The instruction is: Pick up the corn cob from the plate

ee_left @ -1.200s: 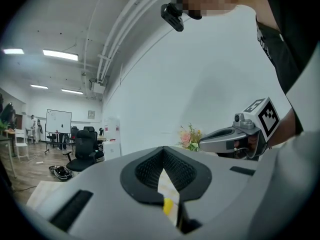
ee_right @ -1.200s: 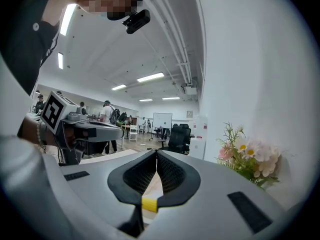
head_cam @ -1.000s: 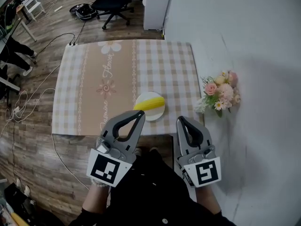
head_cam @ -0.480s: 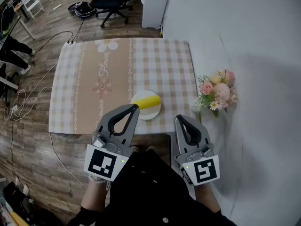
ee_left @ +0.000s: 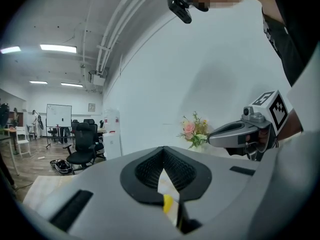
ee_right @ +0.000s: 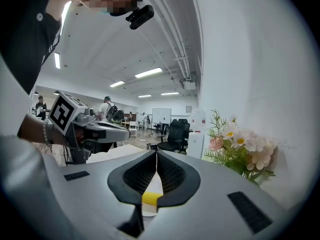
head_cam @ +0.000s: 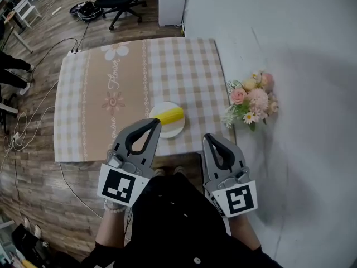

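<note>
Spanning centre: checked table. Left gripper at near edge, fingers pressed together, nothing between; in head view tip overlaps plate's near-left rim. Right gripper to its right, by table's near-right corner, fingers likewise pressed together, empty. Flowers right of table. Plate near table's near edge. Corn lies on plate, ungripped.
</note>
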